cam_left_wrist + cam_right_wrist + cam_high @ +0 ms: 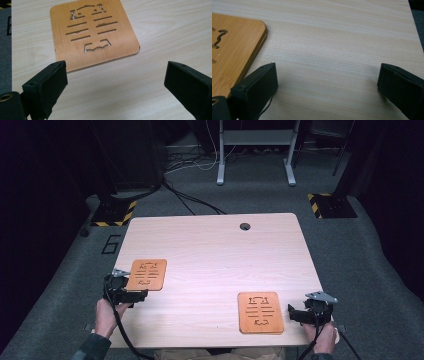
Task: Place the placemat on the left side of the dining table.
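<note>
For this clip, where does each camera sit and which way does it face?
High view: above the person's side, looking forward and down on the table; both forearms enter from the bottom, holding the left gripper and the right gripper.
Left gripper view: rides the left gripper, facing the left wooden board; its jaws stand wide apart.
Right gripper view: rides the right gripper, facing bare tabletop, the right wooden board at its left edge; jaws apart.
Shared: each board also appears in the high view.
</note>
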### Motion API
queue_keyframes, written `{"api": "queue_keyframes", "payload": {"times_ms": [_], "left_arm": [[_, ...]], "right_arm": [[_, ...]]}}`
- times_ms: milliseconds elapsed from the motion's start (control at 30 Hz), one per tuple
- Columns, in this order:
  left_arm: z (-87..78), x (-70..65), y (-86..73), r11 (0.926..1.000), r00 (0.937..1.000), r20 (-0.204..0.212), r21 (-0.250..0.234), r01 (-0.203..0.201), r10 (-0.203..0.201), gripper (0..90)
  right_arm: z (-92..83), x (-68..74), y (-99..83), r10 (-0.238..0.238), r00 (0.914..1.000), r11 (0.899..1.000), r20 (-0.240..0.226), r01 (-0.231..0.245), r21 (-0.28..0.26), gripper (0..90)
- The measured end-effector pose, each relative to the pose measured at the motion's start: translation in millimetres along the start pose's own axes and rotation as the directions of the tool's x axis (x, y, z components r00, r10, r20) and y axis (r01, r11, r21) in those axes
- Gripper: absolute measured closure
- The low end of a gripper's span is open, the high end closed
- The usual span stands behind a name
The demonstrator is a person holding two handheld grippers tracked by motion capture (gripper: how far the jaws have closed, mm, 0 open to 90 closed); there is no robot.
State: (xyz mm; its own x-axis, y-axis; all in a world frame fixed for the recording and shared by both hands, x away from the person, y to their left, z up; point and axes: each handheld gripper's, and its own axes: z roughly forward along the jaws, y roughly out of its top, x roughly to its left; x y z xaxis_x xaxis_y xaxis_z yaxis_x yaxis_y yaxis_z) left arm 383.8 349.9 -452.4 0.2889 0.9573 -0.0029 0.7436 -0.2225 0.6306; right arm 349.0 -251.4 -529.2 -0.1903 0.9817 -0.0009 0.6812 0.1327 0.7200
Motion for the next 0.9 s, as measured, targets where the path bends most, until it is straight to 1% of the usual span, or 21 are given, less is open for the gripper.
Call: {"api": "queue_keyframes", "payload": {"times_ms": [33, 100, 133, 167, 200, 267, 300, 333, 367, 400, 433, 467, 500, 533, 600, 667, 700, 767, 800, 833, 900], "left_arm": [[0.0, 0.0, 0.0, 1.0000, 1.0000, 0.000, 0.000, 0.000, 0.000, 4.4], [-0.6, -1.9, -5.4, 0.9999, 1.0000, -0.007, -0.012, -0.005, 0.005, 4.2], [-1.1, -3.5, -11.6, 0.9997, 0.9999, -0.009, -0.023, -0.005, 0.005, 4.2], [-1.1, -3.5, -11.6, 0.9997, 0.9999, -0.009, -0.023, -0.005, 0.005, 4.0], [-1.7, -4.5, -15.0, 0.9996, 0.9999, -0.011, -0.027, -0.004, 0.003, 4.0], [-1.4, -6.7, -22.2, 0.9993, 0.9997, -0.021, -0.037, -0.012, 0.011, 4.0], [0.0, -9.0, -29.6, 0.9989, 0.9992, -0.034, -0.041, -0.025, 0.023, 3.9], [0.0, -9.0, -29.6, 0.9989, 0.9992, -0.034, -0.041, -0.025, 0.023, 3.8], [0.8, -10.1, -33.5, 0.9989, 0.9991, -0.037, -0.041, -0.022, 0.021, 3.8], [4.9, -11.1, -41.1, 0.9988, 0.9991, -0.033, -0.041, -0.027, 0.026, 3.8], [4.9, -11.1, -41.1, 0.9988, 0.9991, -0.033, -0.041, -0.027, 0.026, 3.7], [7.3, -12.0, -45.1, 0.9988, 0.9992, -0.034, -0.042, -0.024, 0.022, 3.7], [10.2, -13.2, -49.1, 0.9992, 0.9991, -0.038, -0.036, -0.019, 0.018, 3.7], [13.2, -13.9, -53.0, 0.9994, 0.9993, -0.032, -0.027, -0.021, 0.020, 3.6], [19.4, -14.9, -59.9, 0.9996, 0.9990, -0.038, -0.017, -0.022, 0.022, 3.2], [26.9, -16.0, -68.3, 0.9997, 0.9987, -0.048, -0.018, -0.015, 0.014, 2.9], [28.9, -16.2, -70.4, 0.9996, 0.9985, -0.054, -0.026, -0.014, 0.013, 2.9], [30.1, -16.0, -72.1, 0.9997, 0.9987, -0.050, -0.021, -0.012, 0.011, 2.4], [31.0, -15.8, -73.7, 0.9995, 0.9988, -0.048, -0.031, -0.002, 0.000, 2.4], [32.4, -14.7, -75.2, 0.9985, 0.9988, -0.046, -0.053, 0.014, -0.017, 1.9], [33.2, -14.2, -75.5, 0.9980, 0.9988, -0.042, -0.060, 0.021, -0.023, 1.5]], "right_arm": [[0.1, 0.1, 0.0, 0.001, 1.0000, 1.000, 0.000, -0.001, 0.000, 2.1], [0.0, 0.0, -0.1, 0.000, 1.0000, 1.000, -0.001, 0.000, 0.000, 2.1], [0.0, 0.0, -0.2, 0.000, 1.0000, 1.000, -0.001, 0.000, -0.001, 2.1], [0.0, 0.0, -0.2, 0.000, 1.0000, 1.000, -0.001, 0.000, -0.001, 2.1], [-0.1, 0.0, -0.2, 0.000, 1.0000, 1.000, 0.000, 0.000, -0.001, 2.1], [-0.1, 0.0, -0.2, 0.000, 1.0000, 1.000, 0.000, 0.000, -0.001, 2.1], [-0.1, 0.0, -0.2, 0.000, 1.0000, 1.000, 0.000, 0.000, -0.001, 2.1], [-0.1, 0.0, -0.2, 0.000, 1.0000, 1.000, 0.000, 0.000, -0.001, 2.1], [0.0, -0.1, -0.1, -0.001, 1.0000, 1.000, -0.002, 0.001, -0.001, 2.1], [0.0, 0.0, -0.2, 0.000, 1.0000, 1.000, -0.002, 0.000, -0.001, 2.1], [0.0, 0.0, -0.2, 0.000, 1.0000, 1.000, -0.002, 0.000, -0.001, 2.1], [-0.1, 0.0, -0.2, 0.000, 1.0000, 1.000, -0.001, 0.000, -0.001, 2.1], [0.0, 0.0, -0.2, 0.000, 1.0000, 1.000, -0.001, 0.000, -0.001, 2.1], [-0.1, 0.0, -0.2, -0.001, 1.0000, 1.000, -0.001, 0.001, -0.001, 2.1], [-0.1, 0.0, -0.2, 0.000, 1.0000, 1.000, -0.001, 0.000, -0.001, 2.1], [0.0, -0.1, -0.2, -0.001, 1.0000, 1.000, -0.001, 0.001, -0.001, 2.1], [-0.1, 0.0, -0.2, 0.000, 1.0000, 1.000, -0.001, 0.000, -0.001, 2.1], [0.0, -0.1, -0.2, -0.001, 1.0000, 1.000, -0.001, 0.001, -0.001, 2.1], [0.0, -0.1, -0.2, -0.001, 1.0000, 1.000, -0.001, 0.001, -0.001, 2.1], [0.0, 0.0, -0.2, 0.000, 1.0000, 1.000, -0.001, 0.000, -0.002, 2.1], [-0.1, 0.0, -0.2, 0.000, 1.0000, 1.000, 0.000, 0.000, -0.001, 2.1]]}}
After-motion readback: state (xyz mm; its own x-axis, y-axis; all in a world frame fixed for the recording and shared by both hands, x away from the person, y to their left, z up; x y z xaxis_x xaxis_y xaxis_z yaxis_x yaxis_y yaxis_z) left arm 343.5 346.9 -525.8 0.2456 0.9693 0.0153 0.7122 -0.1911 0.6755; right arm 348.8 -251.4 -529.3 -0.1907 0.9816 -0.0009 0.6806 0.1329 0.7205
